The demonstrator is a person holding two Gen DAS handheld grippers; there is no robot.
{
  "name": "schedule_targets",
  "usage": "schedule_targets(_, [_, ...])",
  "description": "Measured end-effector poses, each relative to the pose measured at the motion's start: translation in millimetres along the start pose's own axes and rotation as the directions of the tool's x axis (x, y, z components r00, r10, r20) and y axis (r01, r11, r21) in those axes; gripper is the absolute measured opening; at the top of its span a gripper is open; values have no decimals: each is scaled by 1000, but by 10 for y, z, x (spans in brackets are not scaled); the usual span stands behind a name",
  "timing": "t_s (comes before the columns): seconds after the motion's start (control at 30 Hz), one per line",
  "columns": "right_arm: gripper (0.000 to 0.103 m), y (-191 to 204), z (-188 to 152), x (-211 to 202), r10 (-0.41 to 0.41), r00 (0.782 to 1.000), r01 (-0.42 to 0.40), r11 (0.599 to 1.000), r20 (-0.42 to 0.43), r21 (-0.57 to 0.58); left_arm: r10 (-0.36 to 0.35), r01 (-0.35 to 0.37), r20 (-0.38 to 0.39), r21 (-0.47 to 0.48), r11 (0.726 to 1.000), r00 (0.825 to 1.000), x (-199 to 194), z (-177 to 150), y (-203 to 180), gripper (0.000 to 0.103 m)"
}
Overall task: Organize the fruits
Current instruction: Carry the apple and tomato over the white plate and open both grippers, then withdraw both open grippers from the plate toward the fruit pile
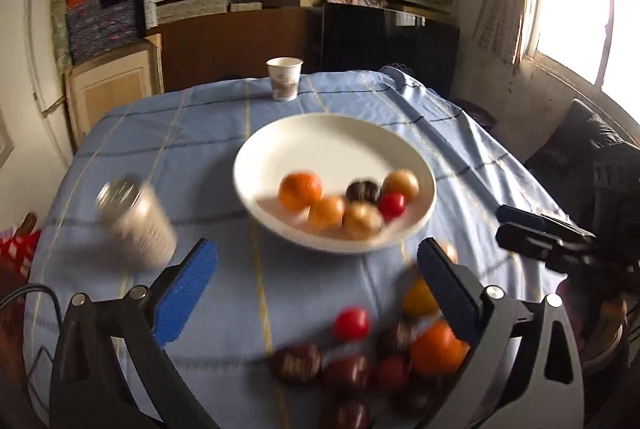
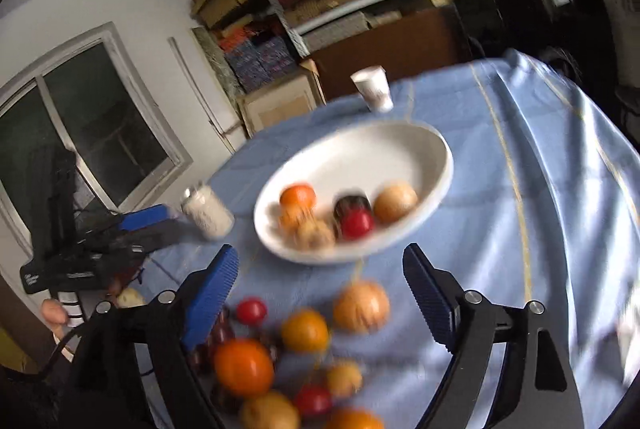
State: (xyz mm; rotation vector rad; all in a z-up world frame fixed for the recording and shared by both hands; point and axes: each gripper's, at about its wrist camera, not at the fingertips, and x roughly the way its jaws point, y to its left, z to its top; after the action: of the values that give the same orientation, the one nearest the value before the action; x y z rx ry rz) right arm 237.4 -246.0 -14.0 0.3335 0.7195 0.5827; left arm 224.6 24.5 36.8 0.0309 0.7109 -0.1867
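Observation:
A white bowl (image 1: 332, 149) on the blue tablecloth holds several fruits, among them an orange (image 1: 300, 191) and a red one (image 1: 392, 204). It also shows in the right wrist view (image 2: 360, 157). Loose fruits lie in front of it: an orange (image 1: 436, 349), a red one (image 1: 351, 323), dark ones (image 1: 298, 363); in the right wrist view an orange (image 2: 243, 365) and a tan fruit (image 2: 361, 305). My left gripper (image 1: 316, 293) is open and empty above the cloth. My right gripper (image 2: 320, 299) is open and empty over the loose fruits. Both views are blurred.
A white jar (image 1: 138, 221) stands left of the bowl, and a paper cup (image 1: 285, 79) stands at the table's far edge. The right gripper (image 1: 520, 225) shows at the right of the left wrist view. Shelves with stacked boards stand behind.

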Motion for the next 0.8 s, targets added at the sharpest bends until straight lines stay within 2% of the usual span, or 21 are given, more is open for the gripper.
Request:
schedule_targets(0.1, [85,-137,-265,-93,30,999,-27,996,-30,82,46,-45,12,-37,998,999,-206,-435,78,98])
schedule_targets(0.17, [85,-220,-428,-119,47,997,-40,991,-54,128,40,-38,29,-74,997,999,-302,-692,144,98])
schedule_targets(0.2, [85,-292,-503,-122,52,995,-36,982,-83,187,42,-39,30,-89,995,999,-313,-761,154,98])
schedule_targets(0.3, [85,-345,-521,-199,97,994,-85,970,-44,226,63,-59,36,-121,991,997,-342,-973,209,98])
schedule_targets(0.4, [85,-272,-526,-185,52,997,-41,982,-55,183,50,-49,0,-147,988,999,-304,-1033,264,98])
schedule_targets(0.53, [85,-134,-543,-149,51,995,-42,994,-85,104,81,-83,-18,-134,988,997,-255,-1051,228,98])
schedule_targets(0.67, [85,-145,-539,-140,50,994,-39,994,-95,106,107,-109,-18,-105,989,994,-244,-1045,163,98])
schedule_targets(0.8, [85,-160,-538,-136,47,994,-36,993,-95,113,106,-109,-29,-118,987,994,-233,-1044,191,98])
